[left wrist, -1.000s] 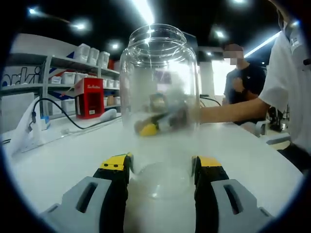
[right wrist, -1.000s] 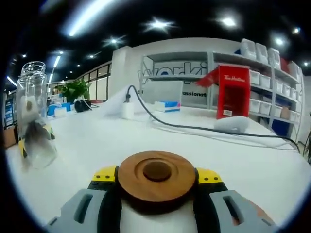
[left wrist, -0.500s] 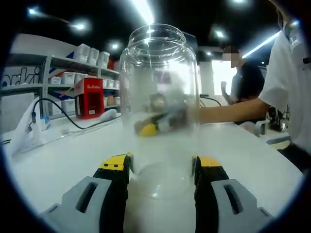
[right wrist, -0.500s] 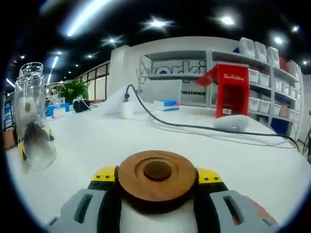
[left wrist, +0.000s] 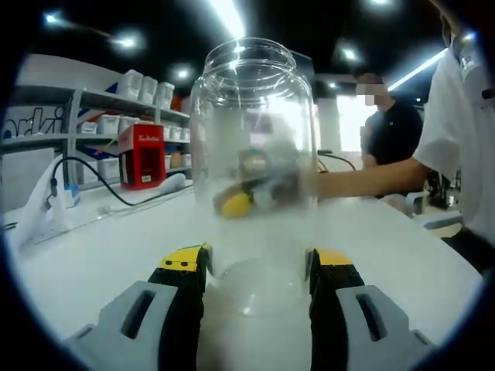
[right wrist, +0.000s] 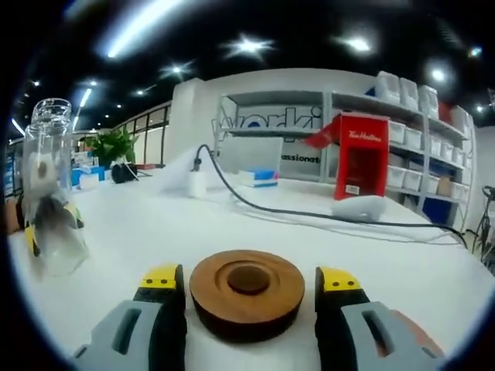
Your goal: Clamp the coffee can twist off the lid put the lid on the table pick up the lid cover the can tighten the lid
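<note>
Left gripper view, from the left: grey metal shelving (left wrist: 93,104) with white storage boxes, a red carton (left wrist: 141,156) beneath, a black cable (left wrist: 116,193) trailing over the white table (left wrist: 93,255). At centre, the tall clear glass coffee can (left wrist: 254,166), upright, mouth uncovered, base clamped between the yellow-tipped jaws of the left gripper (left wrist: 256,270). Through the glass, a blurred yellow-and-dark shape, possibly the other tool. To the right, a person's white sleeve (left wrist: 456,116).

Right gripper view, from the left: same glass can (right wrist: 52,197) standing well apart at the edge. At centre, round brown wooden lid (right wrist: 247,290) flat on the table (right wrist: 155,232), lying between the parted jaws of the right gripper (right wrist: 249,287), gaps visible on both sides.
</note>
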Tool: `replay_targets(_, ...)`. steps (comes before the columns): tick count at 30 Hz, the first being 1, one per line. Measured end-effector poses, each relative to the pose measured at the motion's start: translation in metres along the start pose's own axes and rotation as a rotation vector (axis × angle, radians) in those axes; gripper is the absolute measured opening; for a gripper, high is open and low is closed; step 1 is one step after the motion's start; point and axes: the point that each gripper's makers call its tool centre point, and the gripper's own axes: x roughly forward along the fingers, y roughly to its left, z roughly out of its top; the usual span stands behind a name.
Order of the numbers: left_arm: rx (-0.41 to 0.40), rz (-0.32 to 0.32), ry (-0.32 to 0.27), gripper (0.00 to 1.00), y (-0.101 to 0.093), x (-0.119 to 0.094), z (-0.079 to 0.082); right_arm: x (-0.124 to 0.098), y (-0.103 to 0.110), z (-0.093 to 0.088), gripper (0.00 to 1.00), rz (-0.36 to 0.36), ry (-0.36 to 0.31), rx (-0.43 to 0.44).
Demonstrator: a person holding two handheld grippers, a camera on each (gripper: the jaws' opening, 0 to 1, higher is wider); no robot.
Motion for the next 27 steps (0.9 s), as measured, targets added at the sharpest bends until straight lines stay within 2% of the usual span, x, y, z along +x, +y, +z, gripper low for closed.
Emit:
replay_targets(2,0.001,0.0,0.0,0.45,0.0,0.0,0.0,-0.003,0.001,0.004,0.62,0.003,-0.015,0.022)
replay_targets(4,0.001,0.001,0.001,0.45,-0.001,0.0,0.0,-0.008,0.003,0.011,0.61,0.004,-0.043,0.11)
replay_targets(7,0.001,0.001,0.001,0.45,-0.002,0.0,0.0,-0.017,0.001,0.021,0.59,-0.008,-0.091,0.167)
replay_targets(9,0.001,0.001,0.001,0.45,-0.002,0.0,0.0,-0.021,0.0,0.019,0.58,-0.025,-0.075,0.147)
replay_targets(11,0.002,0.001,0.001,0.45,-0.002,0.0,0.0,-0.028,-0.001,0.018,0.56,-0.068,-0.061,0.082)
replay_targets(17,0.001,0.001,0.001,0.45,-0.001,-0.001,0.0,-0.045,0.006,0.024,0.51,-0.143,-0.068,0.016)
replay_targets(27,0.002,0.002,0.002,0.45,-0.002,0.0,0.0,-0.059,0.02,0.026,0.45,-0.158,-0.075,-0.027)
